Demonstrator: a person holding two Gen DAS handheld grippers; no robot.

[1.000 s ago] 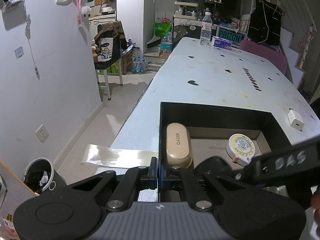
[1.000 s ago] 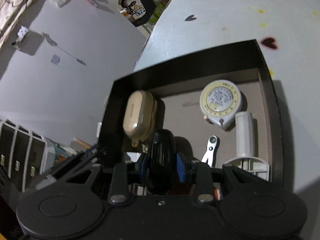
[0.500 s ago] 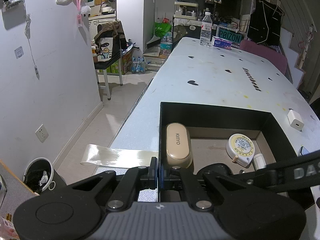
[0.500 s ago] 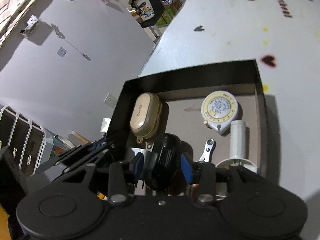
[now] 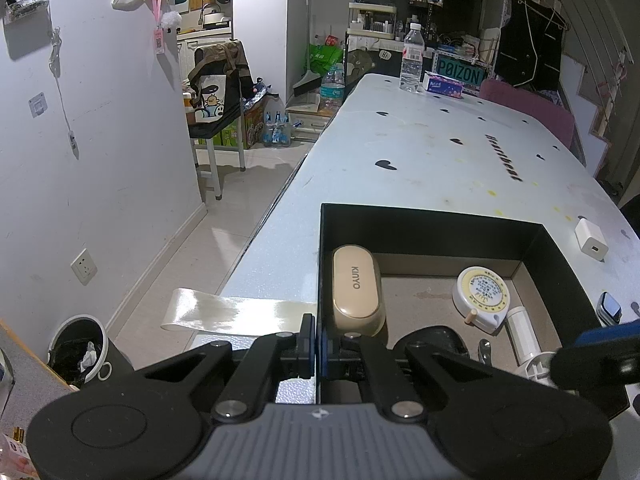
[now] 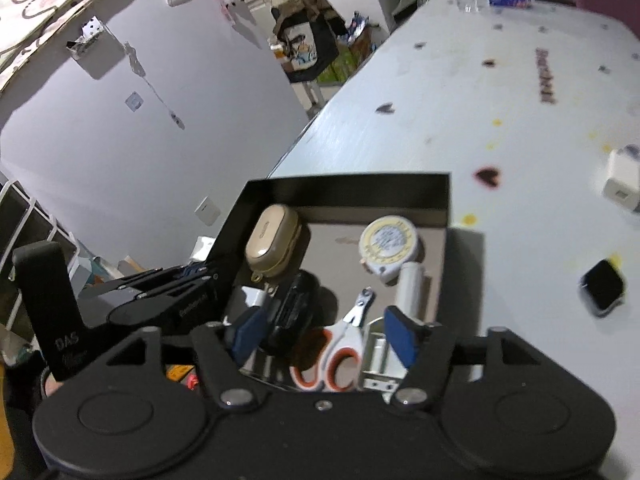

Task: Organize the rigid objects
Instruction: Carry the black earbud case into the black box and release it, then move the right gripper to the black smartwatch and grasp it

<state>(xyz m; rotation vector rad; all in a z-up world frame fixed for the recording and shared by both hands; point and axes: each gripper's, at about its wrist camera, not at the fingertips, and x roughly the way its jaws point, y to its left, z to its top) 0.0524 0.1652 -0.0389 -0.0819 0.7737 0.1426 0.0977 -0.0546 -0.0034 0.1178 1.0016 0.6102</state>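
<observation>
A black open box (image 5: 432, 228) sits at the near edge of the white table. My left gripper (image 5: 316, 344) is shut on the box's left wall and also shows in the right wrist view (image 6: 202, 271). Inside lie a beige KINYO case (image 6: 272, 244), a round yellow tape measure (image 6: 388, 246), a white cylinder (image 6: 410, 288), orange-handled clippers (image 6: 340, 344) and a black oval case (image 6: 292, 314). My right gripper (image 6: 324, 334) hovers over the box's near end, its jaws opening. The black case lies loose on the box floor beside the gripper's left pad.
On the table to the right of the box lie a white charger cube (image 6: 622, 184) and a smartwatch (image 6: 603, 288). At the table's far end stand a water bottle (image 5: 412, 64) and a tissue pack (image 5: 444, 85). A strip of tape (image 5: 236, 314) hangs off the left table edge.
My right gripper has let go of the black oval case, spread its jaws and lifted back from the box. The left gripper and the box have stayed put.
</observation>
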